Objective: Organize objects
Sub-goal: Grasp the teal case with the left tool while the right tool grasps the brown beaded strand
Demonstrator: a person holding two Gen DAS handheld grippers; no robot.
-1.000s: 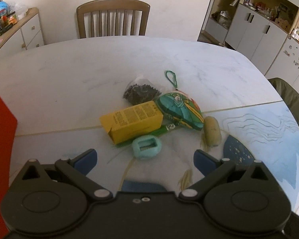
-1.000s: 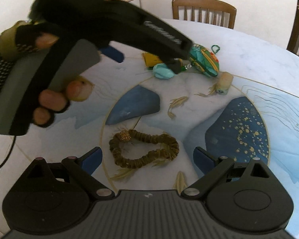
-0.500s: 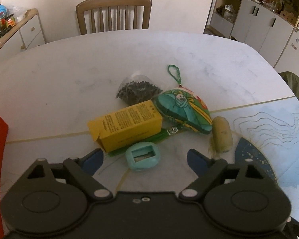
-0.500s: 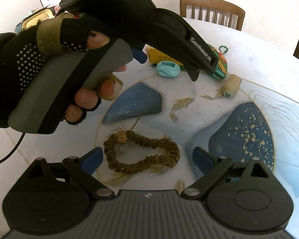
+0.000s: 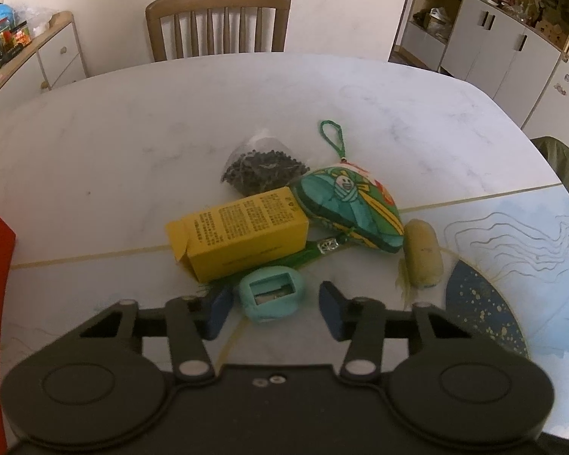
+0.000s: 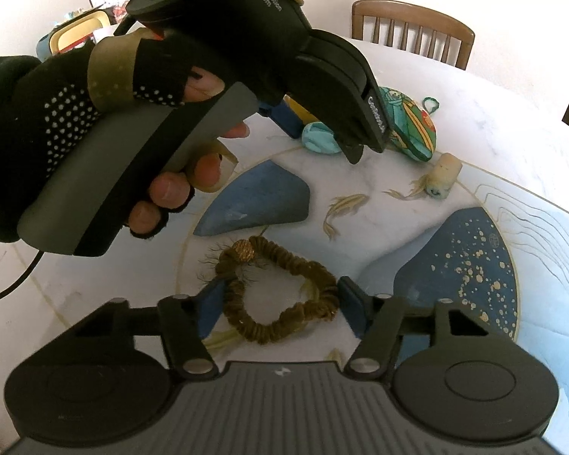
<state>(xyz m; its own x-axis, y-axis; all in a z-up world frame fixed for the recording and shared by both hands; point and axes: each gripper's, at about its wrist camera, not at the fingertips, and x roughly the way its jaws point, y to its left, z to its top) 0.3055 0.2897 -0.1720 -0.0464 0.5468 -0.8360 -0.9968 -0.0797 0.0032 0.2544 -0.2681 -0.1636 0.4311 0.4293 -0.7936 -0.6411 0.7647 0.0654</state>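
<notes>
Since a second ago both my grippers have narrowed: my left gripper (image 5: 275, 305) half-open around the teal sharpener (image 5: 272, 295), not yet clamped; my right gripper (image 6: 278, 309) around the brown scrunchie (image 6: 280, 295), pads at its sides. Bare counter (image 5: 113, 144) lies far left. Yellow box (image 5: 242, 231) runs left-right.

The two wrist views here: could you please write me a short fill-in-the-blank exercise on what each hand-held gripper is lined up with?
1. The left hand-held gripper has its open fingers on either side of the teal ____.
2. The right hand-held gripper straddles the brown ____.
3. The yellow box lies directly in front of the clear bag of dark ____.

Missing words: sharpener; scrunchie; beads
</notes>
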